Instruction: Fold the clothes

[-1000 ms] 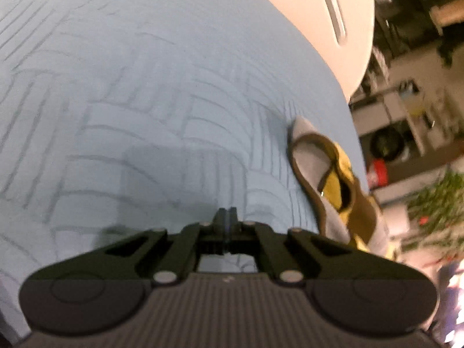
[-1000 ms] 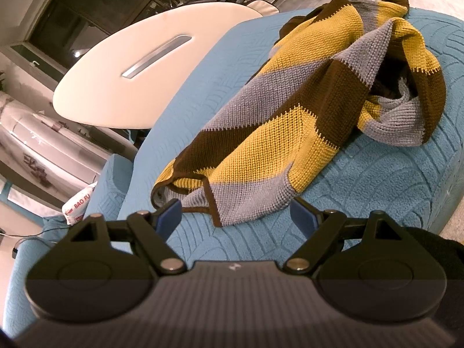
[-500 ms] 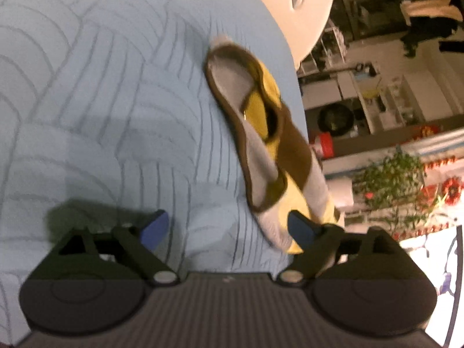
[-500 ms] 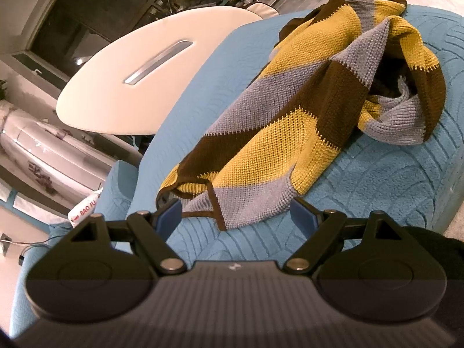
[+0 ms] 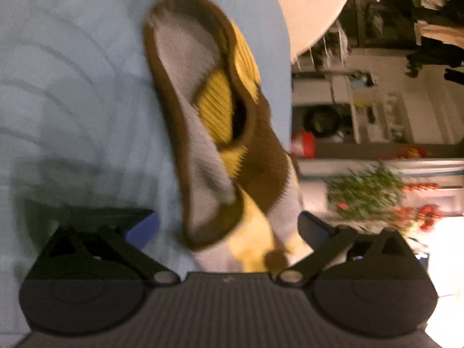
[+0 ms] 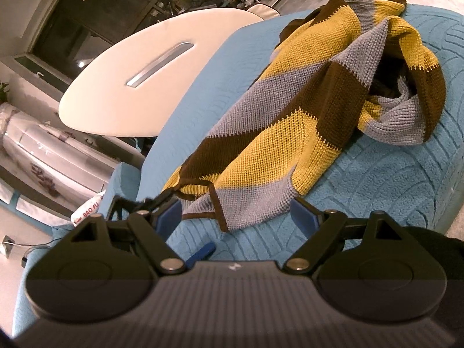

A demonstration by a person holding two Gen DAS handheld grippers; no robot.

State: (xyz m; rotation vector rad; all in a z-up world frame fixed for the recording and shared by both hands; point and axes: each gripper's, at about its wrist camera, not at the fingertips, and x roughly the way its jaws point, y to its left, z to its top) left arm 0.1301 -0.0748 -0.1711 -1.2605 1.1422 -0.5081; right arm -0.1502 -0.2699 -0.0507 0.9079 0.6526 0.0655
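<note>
**One knitted garment, two claws spread wide**

One striped knit garment [image 6: 304, 110], in yellow, brown and grey bands, lies crumpled on the blue quilted cover [image 6: 391, 185]. The right claw [image 6: 236, 217] stands wide, the garment's near corner lying between its two blue pads, untouched. The left claw [image 5: 229, 226] is opening, its two fingers straddling the garment's edge without pressing it. One white oval bench [image 6: 139, 87] stands behind.
</note>
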